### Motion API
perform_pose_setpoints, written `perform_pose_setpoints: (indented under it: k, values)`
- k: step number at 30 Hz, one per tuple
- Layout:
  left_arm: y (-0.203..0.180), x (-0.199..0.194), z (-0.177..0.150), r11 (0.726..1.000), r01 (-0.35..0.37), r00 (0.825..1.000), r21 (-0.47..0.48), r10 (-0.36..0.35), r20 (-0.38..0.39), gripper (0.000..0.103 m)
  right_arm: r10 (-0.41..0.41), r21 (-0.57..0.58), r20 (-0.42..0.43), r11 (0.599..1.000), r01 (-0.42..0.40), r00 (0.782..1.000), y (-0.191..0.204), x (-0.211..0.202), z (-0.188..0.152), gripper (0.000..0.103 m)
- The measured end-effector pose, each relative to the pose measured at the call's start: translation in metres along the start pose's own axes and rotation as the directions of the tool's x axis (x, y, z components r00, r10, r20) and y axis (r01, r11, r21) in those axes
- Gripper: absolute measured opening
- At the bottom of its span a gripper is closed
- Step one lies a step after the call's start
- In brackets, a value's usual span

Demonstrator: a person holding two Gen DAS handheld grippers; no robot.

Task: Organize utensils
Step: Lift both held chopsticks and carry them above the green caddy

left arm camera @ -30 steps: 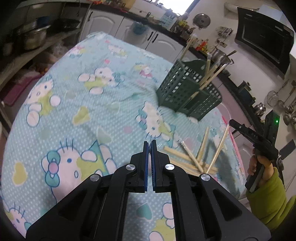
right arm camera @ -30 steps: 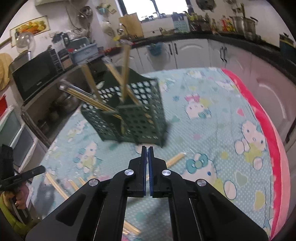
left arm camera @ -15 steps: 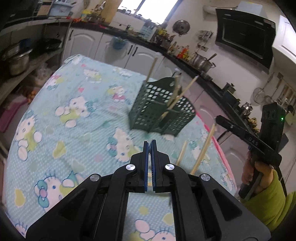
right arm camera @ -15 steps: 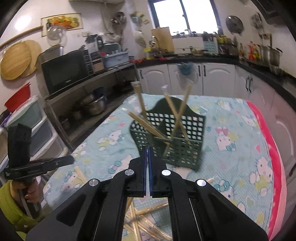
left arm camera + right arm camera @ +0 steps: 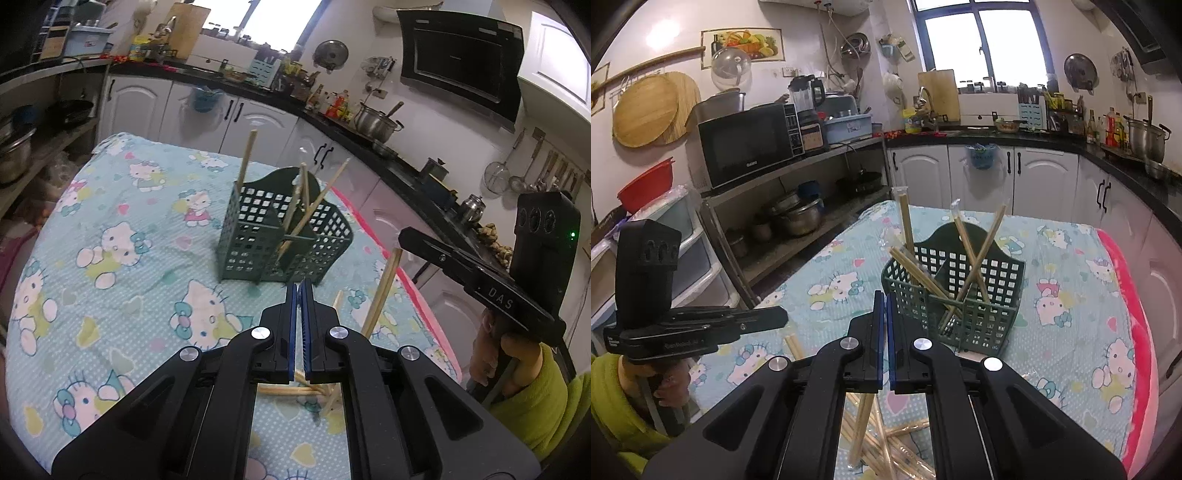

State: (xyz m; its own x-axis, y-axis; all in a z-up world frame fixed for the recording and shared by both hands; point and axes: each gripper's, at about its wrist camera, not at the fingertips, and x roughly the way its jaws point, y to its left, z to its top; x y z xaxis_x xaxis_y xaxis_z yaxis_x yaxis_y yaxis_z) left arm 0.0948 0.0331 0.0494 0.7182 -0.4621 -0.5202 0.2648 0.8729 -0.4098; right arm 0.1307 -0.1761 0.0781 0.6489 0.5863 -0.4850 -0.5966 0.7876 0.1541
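Note:
A dark green slotted utensil basket stands on the Hello Kitty cloth and holds several wooden chopsticks upright. More wrapped chopsticks lie in a loose pile on the cloth below both grippers. My left gripper is shut with nothing between its pads, raised above the pile. My right gripper is shut on a pair of chopsticks that hangs down from its pads; in the left wrist view the pair hangs below the right gripper.
The table cloth has a pink edge on the right side. Kitchen cabinets stand behind the table, and a shelf with a microwave and pots is at its left.
Both grippers have risen and tilted up from the table. The right gripper has lifted a pair of chopsticks off the pile. The basket now sits lower in both views.

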Motion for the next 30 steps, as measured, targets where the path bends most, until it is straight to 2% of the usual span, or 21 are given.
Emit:
perform_pose_setpoints:
  k: [12,30]
  values:
    - [-0.02,0.0,0.03,0.997,0.059,0.998,0.043,-0.06,0.031,0.001,-0.014,-0.016,0.045,1.0,0.015,0.999,0.001,-0.014,0.023,0.002]
    - [-0.04,-0.006,0.077,0.987,0.109,0.989,0.118,-0.12,0.088,0.001,-0.059,-0.027,0.111,0.998,0.063,0.992,0.0,-0.024,0.058,0.002]
